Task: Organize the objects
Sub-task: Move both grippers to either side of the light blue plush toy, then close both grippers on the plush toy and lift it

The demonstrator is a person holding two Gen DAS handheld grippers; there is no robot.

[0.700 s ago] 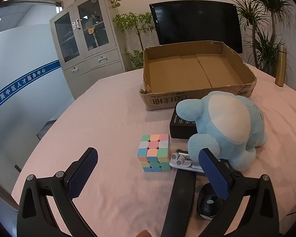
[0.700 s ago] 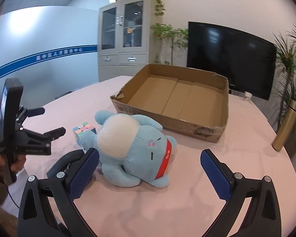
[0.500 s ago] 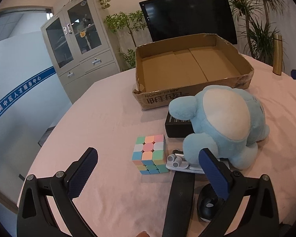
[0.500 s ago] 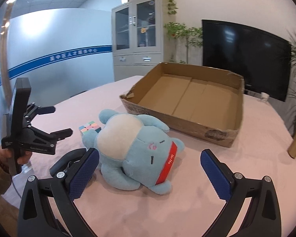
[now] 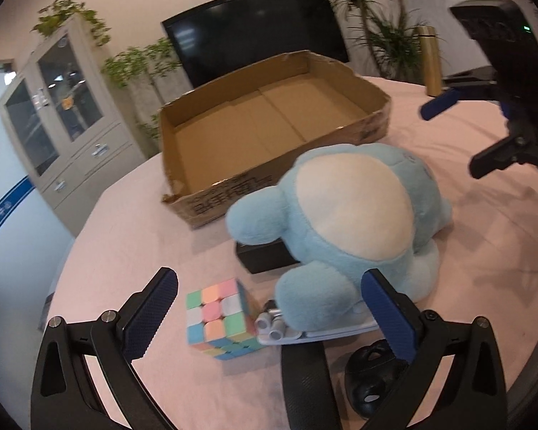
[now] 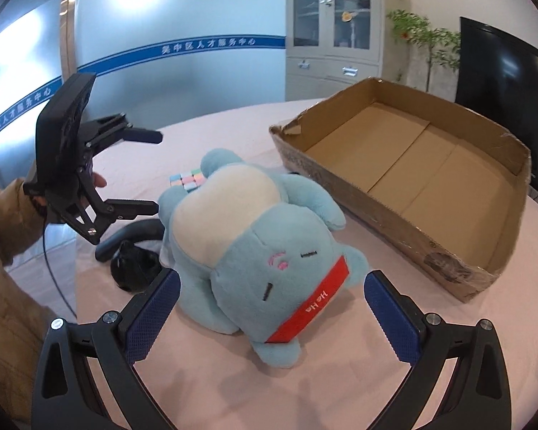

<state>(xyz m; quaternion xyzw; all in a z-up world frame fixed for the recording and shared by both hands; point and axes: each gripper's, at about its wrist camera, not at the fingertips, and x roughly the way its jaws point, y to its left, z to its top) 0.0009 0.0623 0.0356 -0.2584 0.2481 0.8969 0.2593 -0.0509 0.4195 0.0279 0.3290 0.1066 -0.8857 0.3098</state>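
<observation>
Both of your grippers have closed in on the pile since the earlier frames: the blue plush toy (image 6: pixel 254 251) now sits large just ahead of your right gripper (image 6: pixel 272 317), and the left gripper (image 5: pixel 269 317) has swung so the right one shows at its upper right. Neither has anything in it; both sets of jaws stand wide apart and empty.

From your right tool, the plush lies directly in front, its head nearest the blue pads, and the open cardboard box (image 6: pixel 405 222) waits beyond and to the right, nothing in it. From your left tool, the pastel cube (image 5: pixel 220 319) rests just ahead between the fingers' line, touching or nearly touching a small silver-white device (image 5: pixel 287 329) that is tucked under the plush's foot. A black box (image 5: pixel 265 256) lies farther ahead, partly under the plush, and a black object (image 5: pixel 373 390) sits low to the right.

You look lined up for the plush first; nothing has reached the box yet.
</observation>
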